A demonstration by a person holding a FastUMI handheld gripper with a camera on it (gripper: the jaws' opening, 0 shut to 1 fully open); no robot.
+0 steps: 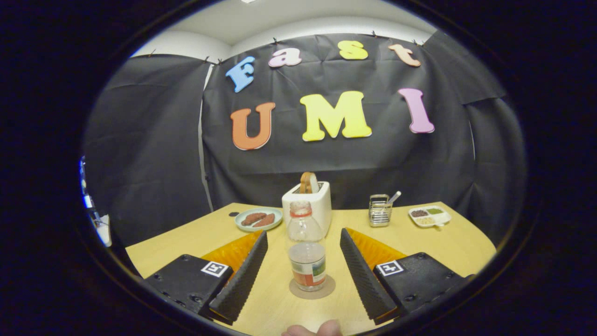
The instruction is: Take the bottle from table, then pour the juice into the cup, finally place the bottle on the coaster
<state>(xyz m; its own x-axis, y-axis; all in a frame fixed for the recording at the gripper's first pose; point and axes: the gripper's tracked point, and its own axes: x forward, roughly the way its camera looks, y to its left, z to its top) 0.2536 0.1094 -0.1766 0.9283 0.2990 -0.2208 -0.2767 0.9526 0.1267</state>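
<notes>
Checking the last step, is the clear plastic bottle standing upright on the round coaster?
Yes: the clear plastic bottle stands upright on the round coaster, between the open gripper fingers.

This is a staged recording booth dressed as a breakfast corner, not a real kitchen. Black cloth point(354, 163) is pinned up as walls, with plain white room wall and ceiling above it. Beyond the gripper point(304, 254), a light wooden table point(447, 242) carries a white toaster point(312, 203), a plate of sausages point(259, 218), a wire holder point(380, 211) and a divided snack tray point(430, 215).

Black cloth wall point(326, 158) behind a pale wooden table point(447, 242), white ceiling point(280, 21) above.
</notes>
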